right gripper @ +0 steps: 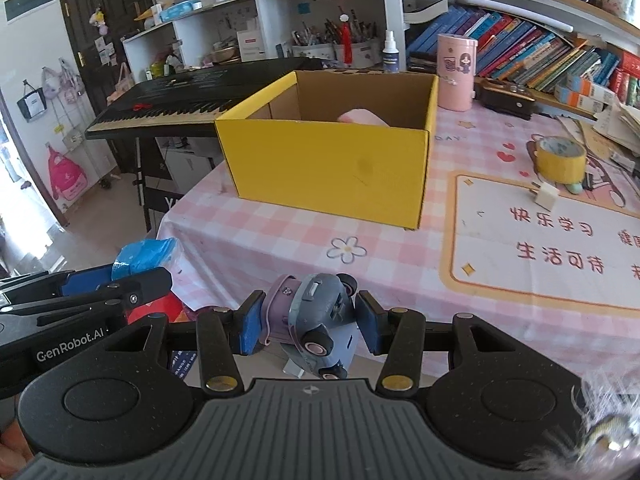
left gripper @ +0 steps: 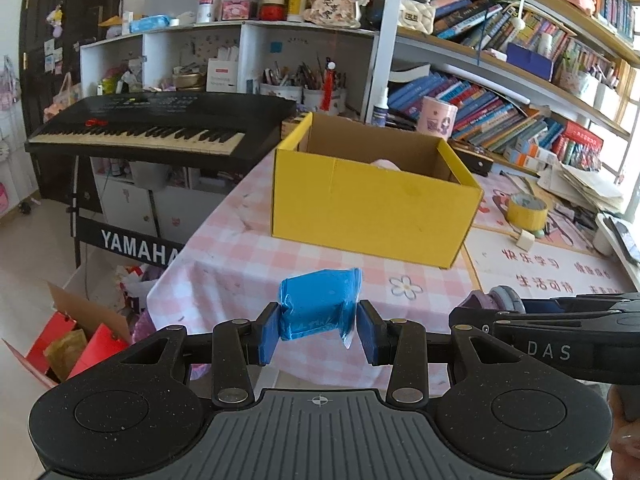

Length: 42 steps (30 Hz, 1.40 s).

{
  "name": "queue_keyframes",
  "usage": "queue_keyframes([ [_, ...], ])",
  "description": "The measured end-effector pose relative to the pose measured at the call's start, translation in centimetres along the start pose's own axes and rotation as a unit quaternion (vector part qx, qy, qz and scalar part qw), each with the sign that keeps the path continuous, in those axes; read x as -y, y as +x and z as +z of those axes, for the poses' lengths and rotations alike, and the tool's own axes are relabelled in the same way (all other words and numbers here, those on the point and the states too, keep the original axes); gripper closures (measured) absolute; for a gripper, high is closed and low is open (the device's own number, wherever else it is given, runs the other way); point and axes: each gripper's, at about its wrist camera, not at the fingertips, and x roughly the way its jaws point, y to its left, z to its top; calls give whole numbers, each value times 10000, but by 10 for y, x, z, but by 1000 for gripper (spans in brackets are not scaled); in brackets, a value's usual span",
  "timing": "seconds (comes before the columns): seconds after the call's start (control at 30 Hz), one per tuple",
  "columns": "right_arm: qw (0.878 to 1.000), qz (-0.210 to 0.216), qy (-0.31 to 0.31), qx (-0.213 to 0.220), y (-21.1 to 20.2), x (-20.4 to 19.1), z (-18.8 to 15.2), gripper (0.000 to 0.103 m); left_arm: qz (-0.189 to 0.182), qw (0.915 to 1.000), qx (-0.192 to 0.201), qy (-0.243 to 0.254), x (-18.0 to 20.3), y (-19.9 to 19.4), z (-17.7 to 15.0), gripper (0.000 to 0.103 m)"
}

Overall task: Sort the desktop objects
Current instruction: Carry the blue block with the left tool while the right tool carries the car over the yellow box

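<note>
Your left hand-held gripper (left gripper: 318, 330) is clamped on a blue packet (left gripper: 320, 306), its blue pads pressing the packet's two ends so the packet lies crosswise between them, clear of the surface. Your right hand-held gripper (right gripper: 310, 328) is closed on a small grey and purple toy car (right gripper: 316, 322), held on its side with the wheels facing you.

Both loads hang over the near edge of the pink checked surface (right gripper: 280, 236). The yellow box (right gripper: 332, 164) stands straight ahead of both grippers and a little above where they point, open at the top, with something pink already showing inside. Its long side runs across your view, so either hand meets a broad wall first and, by my reading, has to clear that near rim before letting go.

Neither hand looks clearly nearer the box; the two sit side by side, nearly touching, the left one toward the box's left end. A yellow tape roll (right gripper: 560, 160) and a small white plug (right gripper: 546, 196) sit on the surface to the right, well apart from the box.
</note>
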Motion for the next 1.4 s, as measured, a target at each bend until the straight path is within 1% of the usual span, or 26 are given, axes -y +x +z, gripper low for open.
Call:
queue_keyframes([
  [0.13,9999,77,-11,66,9,2,16,57,39,9999,104,-30,1,10,14,64],
  [0.27,9995,139,-82,269,17,8,39,57,53,9996,257,-53,4,23,36,64],
  [0.53,9935,194,-300,1084,17,31,107,57,119,9977,666,-27,23,56,87,64],
  [0.7,9898,307,-306,1360,27,52,149,57,188,9958,873,179,43,82,118,64],
  [0.8,9886,341,-352,1426,40,65,170,57,227,9960,783,353,55,105,130,64],
  [0.87,9887,374,-362,1403,51,72,182,57,225,9967,664,402,61,120,134,64],
  [0.97,9898,510,-263,1302,68,83,200,57,171,9981,504,306,67,139,138,64],
  [1.07,9909,708,-102,1137,86,91,216,57,34,9996,112,239,75,161,138,64],
  [1.17,9919,951,-57,839,109,93,232,57,-50,9991,-270,317,82,175,131,64],
  [1.27,9916,1202,-247,420,138,90,246,57,-64,9972,-594,443,88,186,125,64],
  [1.4,9863,1504,-652,-187,180,79,260,57,155,9925,-809,901,99,193,125,63],
])
